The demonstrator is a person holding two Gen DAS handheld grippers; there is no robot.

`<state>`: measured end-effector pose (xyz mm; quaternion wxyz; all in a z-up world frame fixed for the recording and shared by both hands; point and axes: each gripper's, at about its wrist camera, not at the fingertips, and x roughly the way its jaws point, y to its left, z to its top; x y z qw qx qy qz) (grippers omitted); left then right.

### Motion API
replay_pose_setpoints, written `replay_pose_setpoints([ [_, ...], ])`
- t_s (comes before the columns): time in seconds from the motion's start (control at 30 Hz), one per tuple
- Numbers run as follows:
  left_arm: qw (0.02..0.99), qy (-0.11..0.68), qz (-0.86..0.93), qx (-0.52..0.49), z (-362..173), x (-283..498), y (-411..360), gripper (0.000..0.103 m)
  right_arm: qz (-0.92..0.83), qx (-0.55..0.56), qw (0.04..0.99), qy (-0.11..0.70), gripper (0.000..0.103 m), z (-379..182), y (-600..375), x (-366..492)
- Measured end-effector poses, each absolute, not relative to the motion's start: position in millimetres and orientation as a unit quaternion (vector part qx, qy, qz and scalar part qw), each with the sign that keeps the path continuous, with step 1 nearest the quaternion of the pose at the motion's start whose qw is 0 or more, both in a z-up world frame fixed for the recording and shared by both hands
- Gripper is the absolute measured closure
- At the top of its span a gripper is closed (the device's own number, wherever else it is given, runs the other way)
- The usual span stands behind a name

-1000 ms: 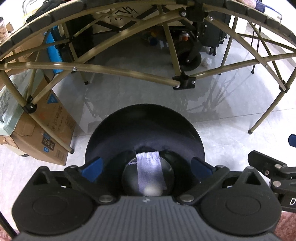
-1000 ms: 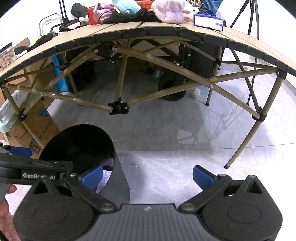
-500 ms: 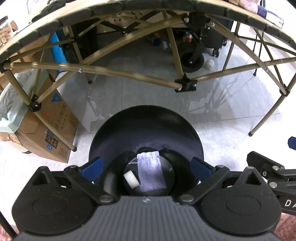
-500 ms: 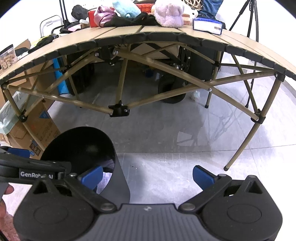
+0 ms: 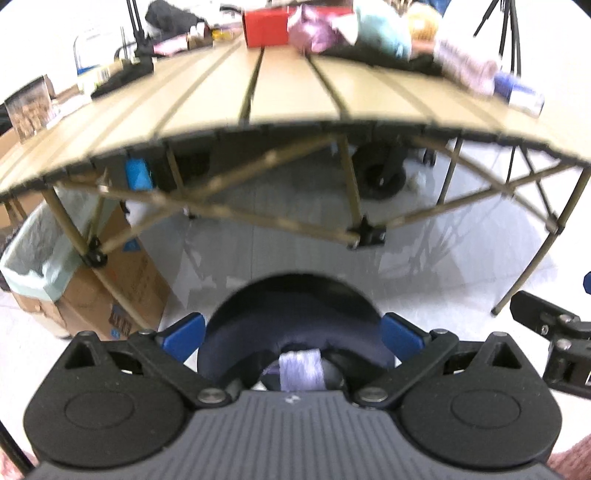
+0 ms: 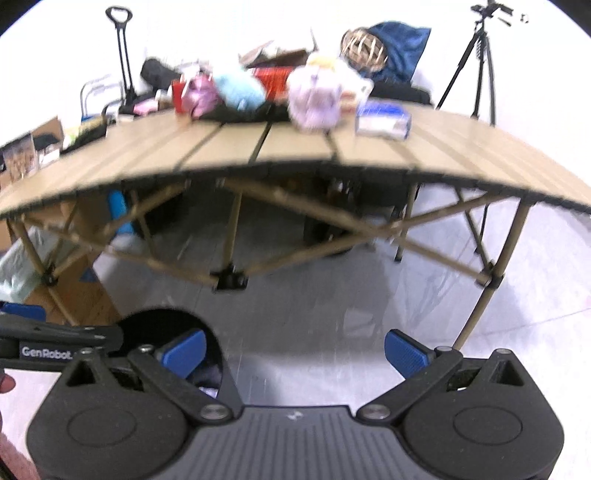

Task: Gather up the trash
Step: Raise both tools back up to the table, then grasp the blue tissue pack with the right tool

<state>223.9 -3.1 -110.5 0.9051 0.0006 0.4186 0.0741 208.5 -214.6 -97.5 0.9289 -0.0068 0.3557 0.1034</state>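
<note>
You hold both grippers low in front of a slatted folding table (image 6: 303, 147), above the black bin (image 5: 295, 325) standing on the pale floor, which already has some trash in it: a pale lavender pouch (image 5: 301, 371) lies at its bottom, seen over the rim in the left wrist view. That much of the collecting looks done; what is left is unclear, since the near edge of the table shows bare slats while its far edge is crowded with plush toys (image 6: 314, 96), a red box (image 5: 264, 27) and a blue-and-white packet (image 6: 382, 118), none plainly trash. Your left gripper (image 5: 293, 334) stands wide, its blue pads either side of the bin mouth and gripping nothing. Your right gripper (image 6: 293, 350) is equally wide and empty, just beside the bin, over bare floor.
</note>
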Motion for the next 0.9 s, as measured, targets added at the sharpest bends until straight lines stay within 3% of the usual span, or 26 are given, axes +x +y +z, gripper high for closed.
replay_pose_setpoints([
  [0.53, 0.953, 0.3, 0.028, -0.016, -34, 230, -27, 0.0, 0.085, 0.024, 0.97, 0.226, 0.0, -31, -250, 204],
  [0.9, 0.962, 0.272, 0.014, -0.025, -15, 263, -45, 0.0, 0.062, 0.007, 0.982, 0.177, 0.0, -3, -258, 239],
])
